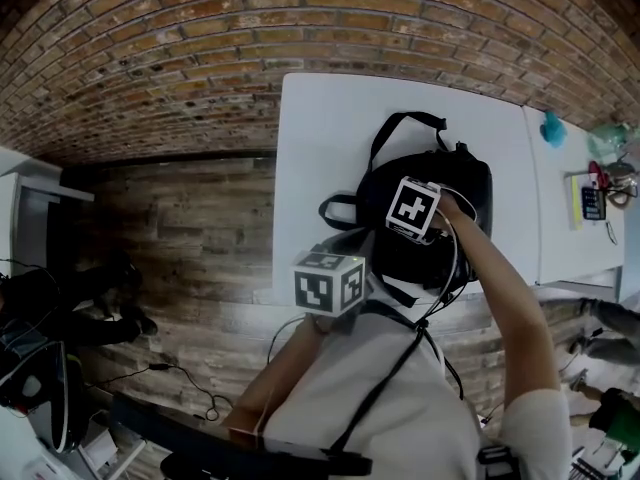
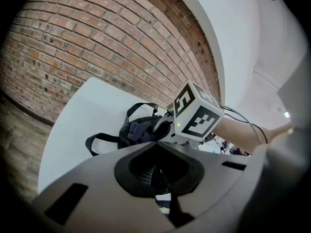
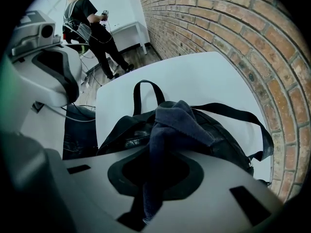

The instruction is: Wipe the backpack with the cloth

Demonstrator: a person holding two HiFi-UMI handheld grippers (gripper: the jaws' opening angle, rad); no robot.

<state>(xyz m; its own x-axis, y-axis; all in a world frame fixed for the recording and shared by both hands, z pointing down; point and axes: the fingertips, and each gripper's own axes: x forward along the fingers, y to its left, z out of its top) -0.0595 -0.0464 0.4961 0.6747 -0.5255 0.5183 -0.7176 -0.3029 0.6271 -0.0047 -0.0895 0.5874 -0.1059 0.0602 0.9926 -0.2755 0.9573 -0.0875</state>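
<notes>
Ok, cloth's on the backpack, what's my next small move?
Probably drag the right gripper sideways across the backpack, pressing lightly: its jaws are shut on the cloth, which drapes over the backpack's top, so a wiping stroke can start here.

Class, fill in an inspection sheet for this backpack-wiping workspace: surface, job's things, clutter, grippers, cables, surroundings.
Surface: white table.
Job's things: black backpack lying on the table; dark cloth draped on it.
Clutter: small items on a neighbouring white table.
Grippers: right hand-held gripper shut on the cloth, over the backpack; left hand-held gripper with jaws together, near the table's near edge.
Cables: one cable along the right arm; floor cables.
Surroundings: brick wall, wooden floor, a person standing beyond the table.
</notes>
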